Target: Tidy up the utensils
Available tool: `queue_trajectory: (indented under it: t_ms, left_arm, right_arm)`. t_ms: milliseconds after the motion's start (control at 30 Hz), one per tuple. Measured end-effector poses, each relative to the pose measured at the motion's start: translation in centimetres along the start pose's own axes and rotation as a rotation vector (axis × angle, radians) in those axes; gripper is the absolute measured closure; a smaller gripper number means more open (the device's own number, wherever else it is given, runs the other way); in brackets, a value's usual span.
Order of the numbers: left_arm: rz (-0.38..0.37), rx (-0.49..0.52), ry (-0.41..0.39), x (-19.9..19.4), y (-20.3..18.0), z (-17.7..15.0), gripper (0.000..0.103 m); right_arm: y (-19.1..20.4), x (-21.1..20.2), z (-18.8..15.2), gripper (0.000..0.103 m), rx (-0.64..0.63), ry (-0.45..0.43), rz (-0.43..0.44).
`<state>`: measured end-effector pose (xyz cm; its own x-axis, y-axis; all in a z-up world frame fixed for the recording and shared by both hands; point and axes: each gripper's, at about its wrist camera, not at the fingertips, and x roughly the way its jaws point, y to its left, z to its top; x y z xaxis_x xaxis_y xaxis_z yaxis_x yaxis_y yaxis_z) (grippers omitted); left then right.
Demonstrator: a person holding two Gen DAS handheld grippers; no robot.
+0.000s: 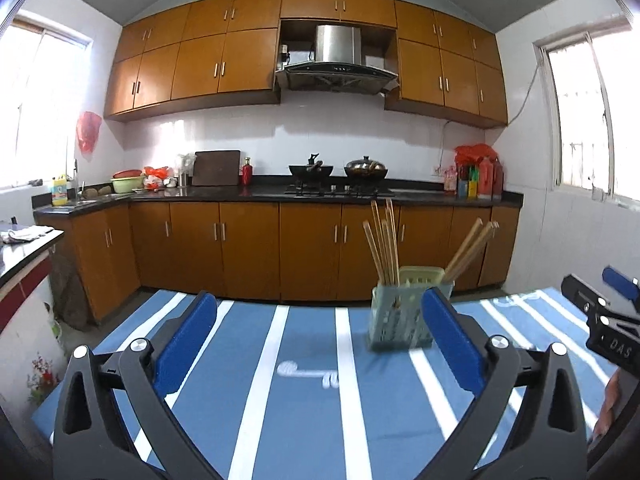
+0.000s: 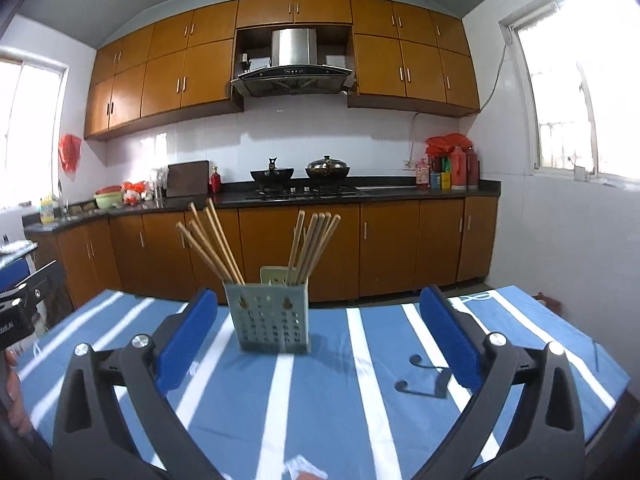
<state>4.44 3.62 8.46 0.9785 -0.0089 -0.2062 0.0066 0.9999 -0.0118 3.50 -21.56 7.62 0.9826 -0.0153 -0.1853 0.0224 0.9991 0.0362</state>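
Striped bench (image 2: 360,380) is carrying one holder (image 2: 267,316) ahead of my spread right claw (image 2: 320,320), chopsticks (image 2: 216,240) standing in two bunches; left claw (image 1: 320,320) is gaping too.

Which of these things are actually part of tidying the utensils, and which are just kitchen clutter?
Part of the job: chopsticks, utensil holder, left gripper, right gripper.

Just lying about: wok, lidded pan, cutting board, striped tablecloth.

Only the utensil holder (image 2: 269,318) and its splayed chopsticks (image 2: 216,240) block the striped table (image 2: 360,400) — room either side.
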Motion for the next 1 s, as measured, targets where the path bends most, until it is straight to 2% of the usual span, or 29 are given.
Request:
queue_trajectory:
  t_ms: [167, 267, 467, 1000]
  left_arm:
    - [0.043, 0.074, -0.012, -1.8, -1.3, -2.5, 0.002]
    - [0.038, 0.100, -0.002, -2.4, -1.8, -3.9, 0.002]
    - [-0.013, 0.051, 0.063, -2.7, -1.9, -5.9, 0.002]
    - [-0.010, 0.049, 0.110, -3.8, -1.8, -9.5, 0.002]
  right_arm:
    - [0.4, -1.7, -1.8, 0.004, -0.015, 0.022, 0.017]
    - [0.7, -2.3, -2.9, 0.004, -0.035, 0.030, 0.008]
    - [0.9, -3.3, -5.0, 0.004, -0.035, 0.050, 0.001]
    - [0.6, -3.7, -9.0, 0.004, -0.019, 0.118, -0.010]
